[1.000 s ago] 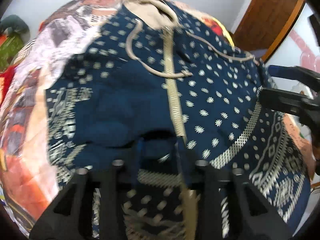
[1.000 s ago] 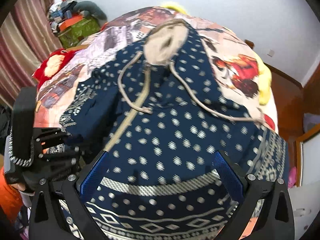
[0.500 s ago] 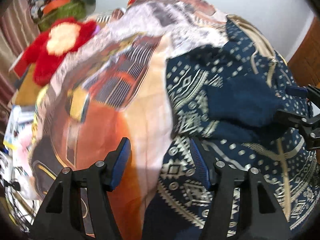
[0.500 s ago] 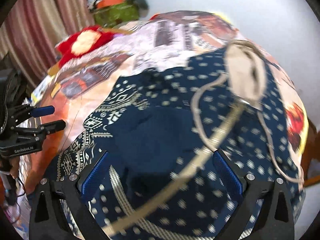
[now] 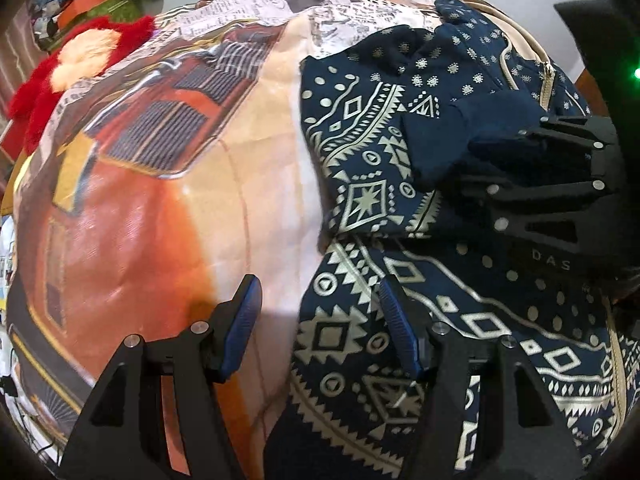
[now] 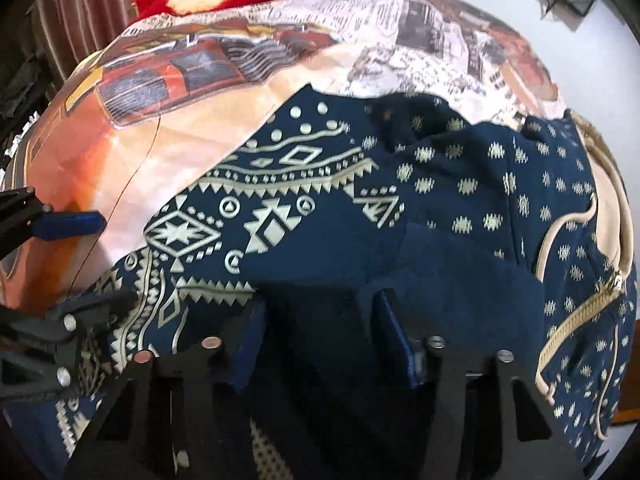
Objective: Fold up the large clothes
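Note:
A navy zip hoodie (image 5: 360, 152) with a cream pattern lies on the bed; it also fills the right wrist view (image 6: 304, 200). One sleeve is folded over its chest, with the plain navy cuff (image 5: 448, 136) on top. My left gripper (image 5: 320, 320) is open and empty over the hoodie's left hem edge, one finger over the bedsheet. My right gripper (image 6: 316, 332) is over the cuff (image 6: 400, 264), its fingers partly closed around the cuff fabric; it also shows in the left wrist view (image 5: 552, 168). Whether it grips is unclear.
The bedsheet (image 5: 140, 200) has an orange car print. A red plush toy (image 5: 72, 60) lies at the bed's far left, with clutter (image 5: 88, 0) behind it. Curtains (image 6: 80, 20) hang at the left. The hoodie's cream hood and zip (image 6: 592, 300) lie to the right.
My left gripper let go of the sleeve and swung left to the hoodie's edge. My right gripper swung left, dropped onto the folded sleeve's cuff and narrowed its fingers.

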The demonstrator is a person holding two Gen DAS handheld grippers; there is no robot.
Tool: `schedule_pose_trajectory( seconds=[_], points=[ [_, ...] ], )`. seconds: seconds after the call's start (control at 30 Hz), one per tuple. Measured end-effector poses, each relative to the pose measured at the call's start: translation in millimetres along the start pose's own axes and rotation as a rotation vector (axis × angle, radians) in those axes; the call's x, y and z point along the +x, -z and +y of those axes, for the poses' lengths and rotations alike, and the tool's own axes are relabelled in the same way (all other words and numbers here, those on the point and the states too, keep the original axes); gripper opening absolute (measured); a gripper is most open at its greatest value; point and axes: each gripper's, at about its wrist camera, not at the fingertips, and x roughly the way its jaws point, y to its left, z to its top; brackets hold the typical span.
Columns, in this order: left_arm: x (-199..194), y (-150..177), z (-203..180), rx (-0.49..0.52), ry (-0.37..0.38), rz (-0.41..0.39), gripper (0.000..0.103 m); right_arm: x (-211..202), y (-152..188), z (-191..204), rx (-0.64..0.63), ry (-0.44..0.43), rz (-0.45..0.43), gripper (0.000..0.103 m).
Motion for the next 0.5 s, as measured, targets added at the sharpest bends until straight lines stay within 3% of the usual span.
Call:
schedule_pose_trajectory(
  seconds=[0.13,0.2,0.3,0.5],
  points=[
    [4,-6,-3,-0.009,0.006,-0.002,0.061,-3,2,-6,0.024,-0.002,-0.022,0.018],
    [5,-10,-3,-0.021,0.004,-0.008,0.061,-9,4,-15,0.059,-0.026,-0.041,0.012],
    [8,-15,-2,-0.049,0.004,-0.011,0.061,-24,9,-32,0.143,-0.078,-0.087,0.01],
    [10,-22,-2,-0.08,-0.026,-0.01,0.061,-78,24,-76,0.278,-0.082,-0.22,0.008]
  ],
)
